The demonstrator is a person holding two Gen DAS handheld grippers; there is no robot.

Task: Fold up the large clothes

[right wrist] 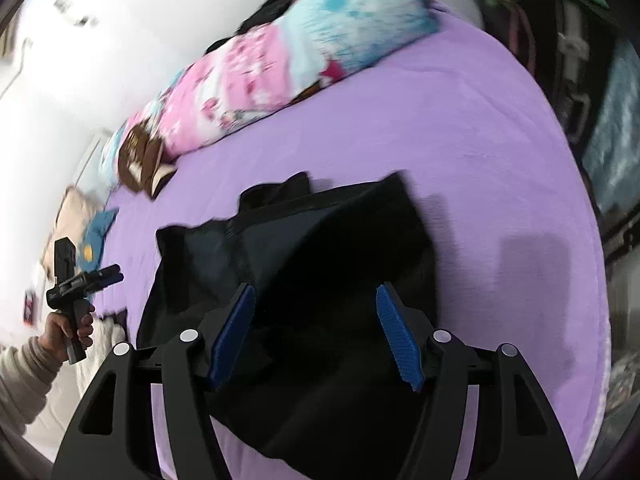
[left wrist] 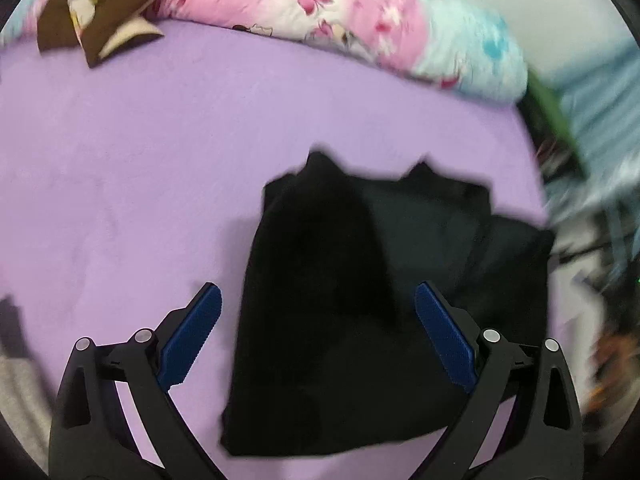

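Note:
A black garment [left wrist: 360, 300] lies folded into a rough rectangle on the purple bed sheet [left wrist: 140, 180]. My left gripper [left wrist: 318, 294] hangs above its near part, its blue pads [left wrist: 192, 340] spread wide with nothing pinched between them. In the right wrist view the same black garment [right wrist: 304, 280] lies under my right gripper [right wrist: 316, 294], whose blue pads [right wrist: 400, 336] stand apart over the cloth without pressing it. The left gripper [right wrist: 108, 274] also shows at the far left of that view, gripped by a person's hand [right wrist: 72, 328] in a light sleeve.
A pink and blue floral quilt [left wrist: 340, 12] runs along the far side of the bed. A brown and cream cloth [left wrist: 100, 20] lies at the far left corner. Dark cluttered things [left wrist: 592, 208] stand past the bed's right edge. A white wall [right wrist: 100, 40] is behind the quilt.

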